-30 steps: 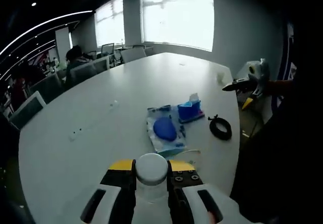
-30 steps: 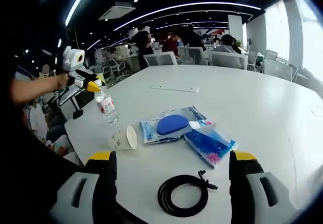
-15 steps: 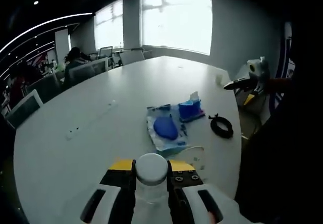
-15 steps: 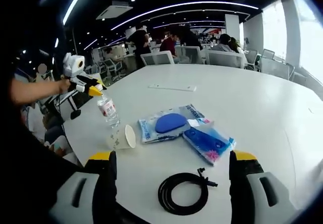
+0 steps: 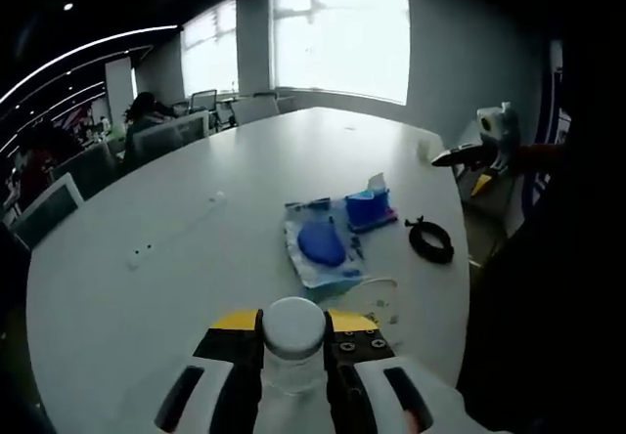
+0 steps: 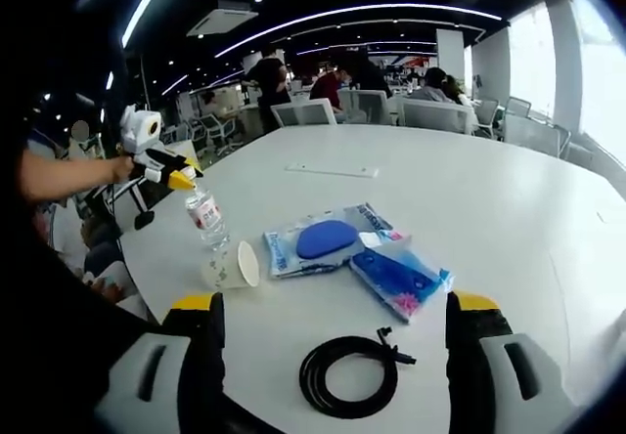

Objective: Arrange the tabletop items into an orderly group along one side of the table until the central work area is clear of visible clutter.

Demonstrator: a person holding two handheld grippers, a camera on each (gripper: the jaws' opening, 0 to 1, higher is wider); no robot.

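Clear plastic water bottle (image 6: pixel 207 217), clamped in our left claw (image 6: pixel 174 178), could topple the paper cup (image 6: pixel 231 267) beside it; right claw (image 6: pixel 333 341) gapes apart.

The left gripper (image 5: pixel 293 356) has its jaws closed on the cap end of a bottle (image 5: pixel 293 331), holding it upright; in the right gripper view it (image 6: pixel 176 175) shows at the end of a bare forearm (image 6: pixel 64 175). The right gripper (image 6: pixel 333 356) (yellow-tipped) has its jaws spread wide, gripping nothing, and in the left gripper view it (image 5: pixel 468 158) points leftward.
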